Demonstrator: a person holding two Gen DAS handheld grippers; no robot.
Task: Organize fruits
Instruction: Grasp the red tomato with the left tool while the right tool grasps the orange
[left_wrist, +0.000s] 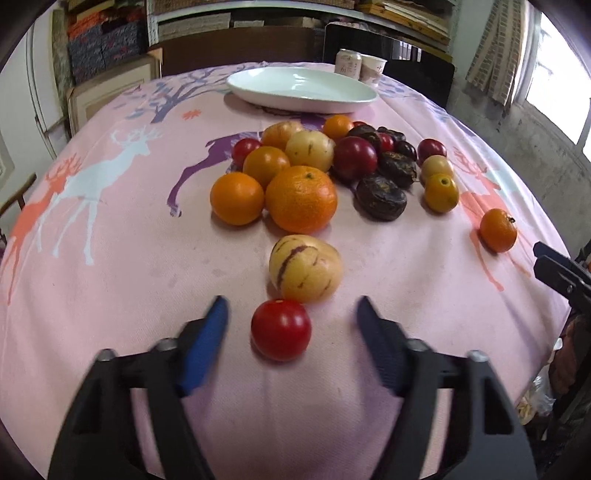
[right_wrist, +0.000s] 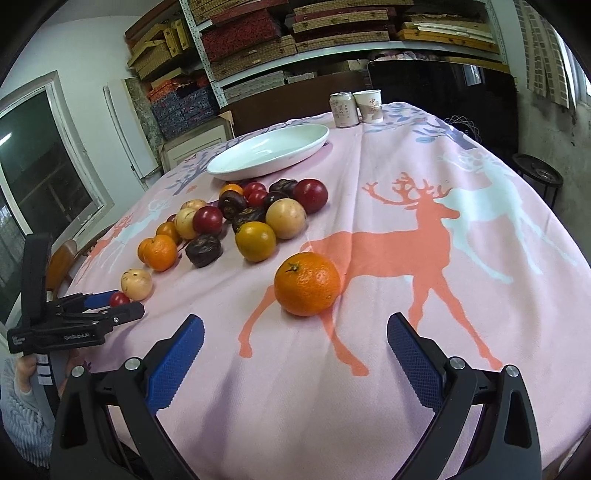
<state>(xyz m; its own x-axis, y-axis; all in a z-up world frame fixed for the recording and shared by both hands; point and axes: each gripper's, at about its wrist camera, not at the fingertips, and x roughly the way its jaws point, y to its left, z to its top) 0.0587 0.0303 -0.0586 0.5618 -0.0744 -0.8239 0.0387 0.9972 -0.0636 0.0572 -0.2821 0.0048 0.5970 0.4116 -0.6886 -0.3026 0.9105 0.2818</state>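
Note:
My left gripper (left_wrist: 291, 310) is open, its blue pads on either side of a red tomato (left_wrist: 280, 329) on the pink cloth; it also shows in the right wrist view (right_wrist: 122, 302). A striped yellow pepino (left_wrist: 304, 268) lies just beyond the tomato. Behind it sits a pile of oranges (left_wrist: 301, 199), plums (left_wrist: 355, 156) and dark fruits (left_wrist: 380, 198). A white oval plate (left_wrist: 301, 88) stands empty at the far side. My right gripper (right_wrist: 295, 328) is open, just short of a lone orange (right_wrist: 307, 283), which also shows in the left wrist view (left_wrist: 498, 229).
A drink can (right_wrist: 344, 109) and a paper cup (right_wrist: 369, 105) stand at the table's far edge behind the plate (right_wrist: 269, 150). The pink deer-print tablecloth (right_wrist: 424, 332) covers the round table. Shelves with boxes line the back wall.

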